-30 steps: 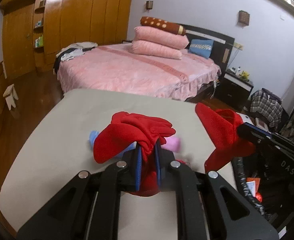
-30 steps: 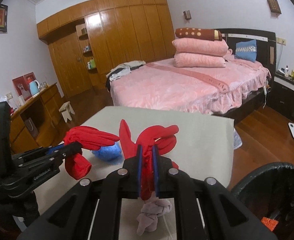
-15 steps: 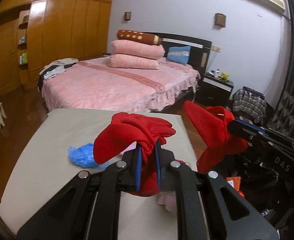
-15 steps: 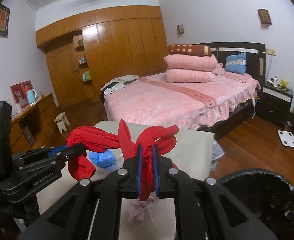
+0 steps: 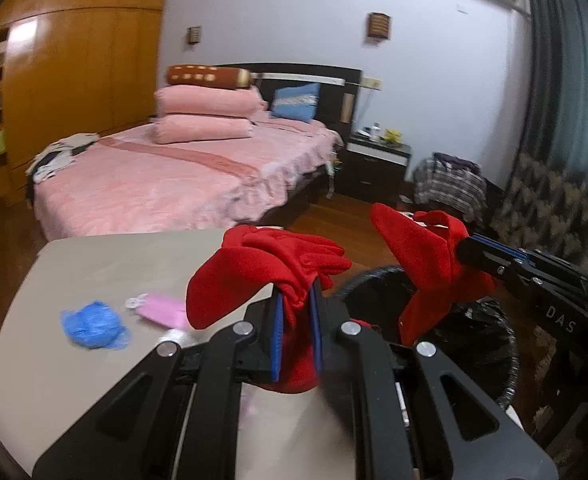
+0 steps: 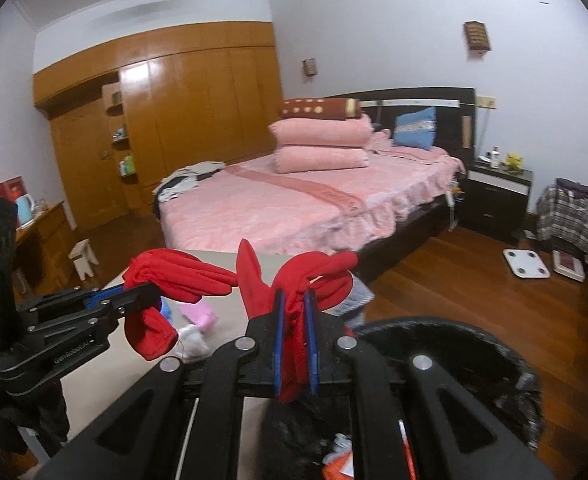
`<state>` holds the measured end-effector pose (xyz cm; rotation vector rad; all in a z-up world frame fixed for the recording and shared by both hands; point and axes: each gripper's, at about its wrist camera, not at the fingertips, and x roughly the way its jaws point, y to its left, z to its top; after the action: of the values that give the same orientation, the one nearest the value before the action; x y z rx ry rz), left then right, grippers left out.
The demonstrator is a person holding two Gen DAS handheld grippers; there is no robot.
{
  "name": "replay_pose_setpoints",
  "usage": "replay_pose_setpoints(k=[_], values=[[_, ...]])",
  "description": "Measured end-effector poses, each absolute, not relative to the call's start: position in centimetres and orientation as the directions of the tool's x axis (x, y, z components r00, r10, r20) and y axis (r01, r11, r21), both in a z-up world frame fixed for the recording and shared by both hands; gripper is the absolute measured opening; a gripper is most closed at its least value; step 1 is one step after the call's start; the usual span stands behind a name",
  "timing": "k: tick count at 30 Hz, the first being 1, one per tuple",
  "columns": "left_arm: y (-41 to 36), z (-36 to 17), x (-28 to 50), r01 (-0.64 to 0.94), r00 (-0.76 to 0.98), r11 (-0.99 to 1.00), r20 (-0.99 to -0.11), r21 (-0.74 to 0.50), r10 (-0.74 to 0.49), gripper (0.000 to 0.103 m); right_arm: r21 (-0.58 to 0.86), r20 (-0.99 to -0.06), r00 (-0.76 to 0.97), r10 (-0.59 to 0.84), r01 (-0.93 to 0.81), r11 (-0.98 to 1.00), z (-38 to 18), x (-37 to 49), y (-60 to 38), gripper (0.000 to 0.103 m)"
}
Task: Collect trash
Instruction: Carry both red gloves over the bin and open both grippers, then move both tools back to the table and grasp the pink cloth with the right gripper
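My left gripper [image 5: 296, 300] is shut on a red glove [image 5: 262, 268] and holds it at the table's right edge, beside the black bin [image 5: 474, 344]. My right gripper [image 6: 294, 300] is shut on a second red glove [image 6: 314, 276] over the bin [image 6: 454, 360]. The right gripper and its glove [image 5: 426, 256] show in the left wrist view. The left gripper and its glove [image 6: 174, 276] show in the right wrist view. On the grey table [image 5: 94, 264] lie a blue crumpled item [image 5: 92, 326] and a pink packet [image 5: 158, 308].
A pink bed [image 6: 294, 204] stands behind the table. A black nightstand [image 6: 498, 192] and a chair with plaid clothes [image 6: 574, 212] are at the right. A white scale [image 6: 526, 264] lies on the wood floor. The bin holds some trash [image 6: 338, 460].
Both grippers have swung to the right with their red gloves, from over the table toward the black bin. The blue item and pink packet stay on the table.
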<state>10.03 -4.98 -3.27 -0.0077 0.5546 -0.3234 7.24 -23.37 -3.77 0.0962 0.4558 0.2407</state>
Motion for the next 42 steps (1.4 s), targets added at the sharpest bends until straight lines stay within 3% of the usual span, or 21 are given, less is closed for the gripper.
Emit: replay_pose_setpoints(k=[14, 16, 18, 19, 24, 27, 29, 33, 42], values=[[-15.1, -6.7, 11.2, 0.486, 0.698, 0.869, -0.557, -0.093, -0.450, 0.013, 0.133, -0.476, 0.873, 0.103, -0.044, 0.990, -5.8, 4.9, -30.8, 0.010], [-15.9, -7.2, 11.4, 0.510, 0.674, 0.853, -0.566, -0.109, -0.475, 0.018, 0.128, -0.486, 0.870, 0.082, -0.022, 0.992, -6.2, 4.7, -31.6, 0.011], [-16.3, -7.8, 11.5, 0.525, 0.653, 0.841, -0.571, -0.132, -0.498, 0.049, 0.127, -0.493, 0.868, 0.065, -0.003, 0.992, -6.6, 4.6, -32.2, 0.014], [-16.2, -8.0, 11.5, 0.526, 0.649, 0.838, -0.569, -0.143, -0.505, 0.054, 0.128, -0.496, 0.866, 0.058, 0.006, 0.992, -6.7, 4.6, -32.5, 0.016], [-15.1, -8.3, 11.1, 0.511, 0.666, 0.849, -0.565, -0.131, -0.488, 0.070, 0.123, -0.501, 0.865, 0.036, 0.030, 0.992, -7.5, 4.1, -33.3, 0.031], [-13.8, -7.6, 10.7, 0.480, 0.697, 0.870, -0.554, -0.113, -0.456, 0.080, 0.125, -0.493, 0.869, 0.029, 0.037, 0.992, -7.5, 4.0, -33.1, 0.053], [-12.7, -7.3, 10.4, 0.452, 0.719, 0.886, -0.545, -0.103, -0.431, 0.084, 0.125, -0.486, 0.874, 0.024, 0.042, 0.991, -7.4, 3.7, -32.9, 0.077], [-9.9, -6.3, 10.2, 0.394, 0.758, 0.915, -0.531, -0.090, -0.379, 0.090, 0.131, -0.476, 0.879, 0.030, 0.037, 0.991, -7.0, 3.7, -32.2, 0.097], [-3.5, -4.7, 9.3, 0.254, 0.825, 0.964, -0.504, -0.075, -0.256, 0.091, 0.155, -0.462, 0.881, 0.101, -0.032, 0.987, -6.2, 4.6, -28.4, 0.097]])
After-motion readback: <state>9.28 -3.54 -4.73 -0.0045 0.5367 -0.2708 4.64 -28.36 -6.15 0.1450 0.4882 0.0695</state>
